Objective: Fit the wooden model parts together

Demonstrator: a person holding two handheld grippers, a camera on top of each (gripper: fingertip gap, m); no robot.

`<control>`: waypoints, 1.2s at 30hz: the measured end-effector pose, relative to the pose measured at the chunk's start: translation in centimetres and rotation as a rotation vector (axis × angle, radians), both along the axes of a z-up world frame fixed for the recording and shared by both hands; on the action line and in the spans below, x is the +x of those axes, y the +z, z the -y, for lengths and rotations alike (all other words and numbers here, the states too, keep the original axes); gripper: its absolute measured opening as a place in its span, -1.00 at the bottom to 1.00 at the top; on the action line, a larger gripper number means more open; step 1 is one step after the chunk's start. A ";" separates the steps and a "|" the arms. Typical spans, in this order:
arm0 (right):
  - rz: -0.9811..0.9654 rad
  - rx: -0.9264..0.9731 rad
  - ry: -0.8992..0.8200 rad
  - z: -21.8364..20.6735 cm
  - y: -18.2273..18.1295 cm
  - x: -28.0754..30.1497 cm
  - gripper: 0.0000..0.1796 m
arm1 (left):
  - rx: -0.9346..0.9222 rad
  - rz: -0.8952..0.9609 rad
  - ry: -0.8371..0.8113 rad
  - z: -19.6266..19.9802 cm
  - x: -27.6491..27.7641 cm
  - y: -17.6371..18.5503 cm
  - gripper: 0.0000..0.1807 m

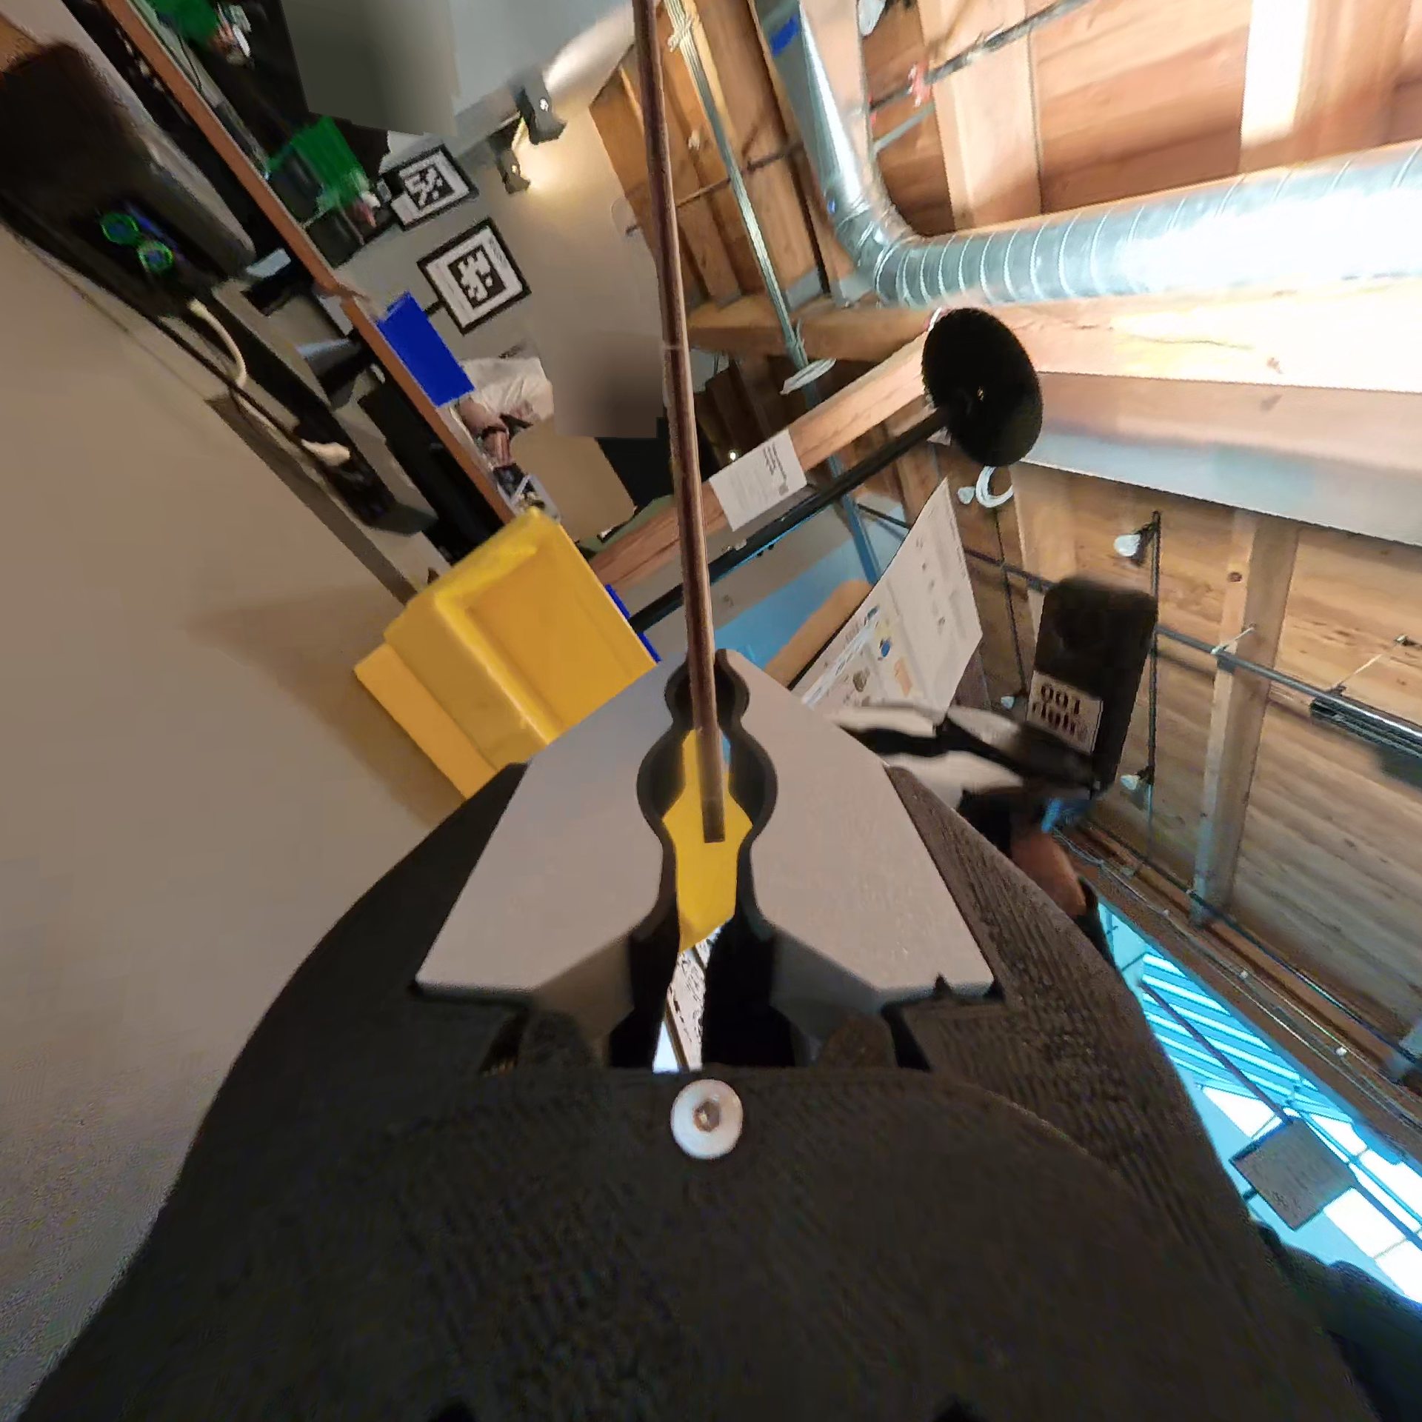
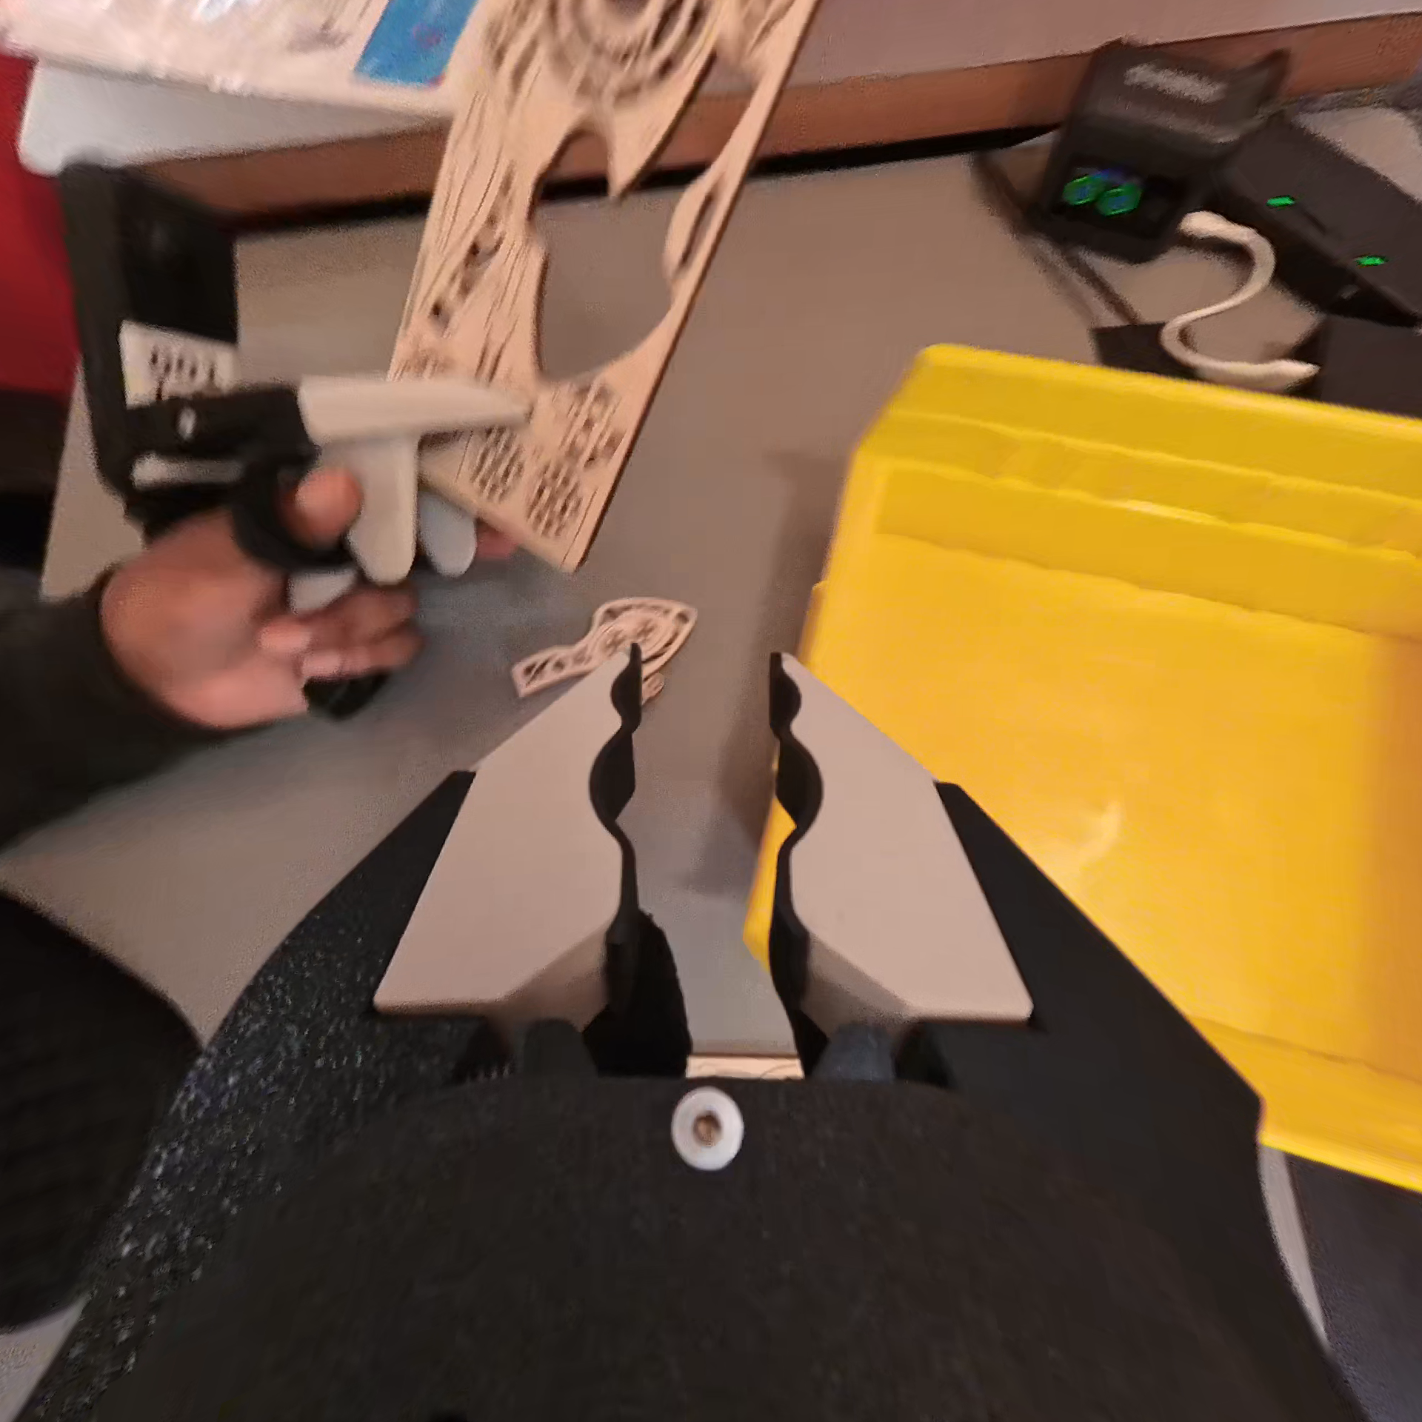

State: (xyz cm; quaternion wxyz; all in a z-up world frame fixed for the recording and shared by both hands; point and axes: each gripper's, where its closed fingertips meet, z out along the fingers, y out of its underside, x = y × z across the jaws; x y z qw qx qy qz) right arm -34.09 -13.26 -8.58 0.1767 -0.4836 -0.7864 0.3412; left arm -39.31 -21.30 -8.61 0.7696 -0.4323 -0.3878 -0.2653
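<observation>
Yellow plastic bin (image 2: pixel 1116 692) at three o'clock on grey tabletop (image 2: pixel 731 385); black electronics box (image 2: pixel 1108 185), white cable (image 2: pixel 1231 308) at one o'clock.

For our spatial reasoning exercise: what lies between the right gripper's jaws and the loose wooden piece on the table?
Nothing: in the right wrist view only bare grey table separates the open right gripper from the loose wooden piece.

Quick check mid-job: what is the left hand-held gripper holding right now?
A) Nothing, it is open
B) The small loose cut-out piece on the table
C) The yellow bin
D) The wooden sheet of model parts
D: the left hand-held gripper is closed on the edge of the wooden sheet, and the right wrist view shows that sheet lifted off the table while the small cut-out piece lies loose.
</observation>
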 end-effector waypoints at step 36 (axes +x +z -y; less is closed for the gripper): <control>-0.432 -0.762 -0.215 -5.0 3.6 28.4 -0.95 | -0.085 -0.389 -0.894 -12.3 34.0 3.0 -0.98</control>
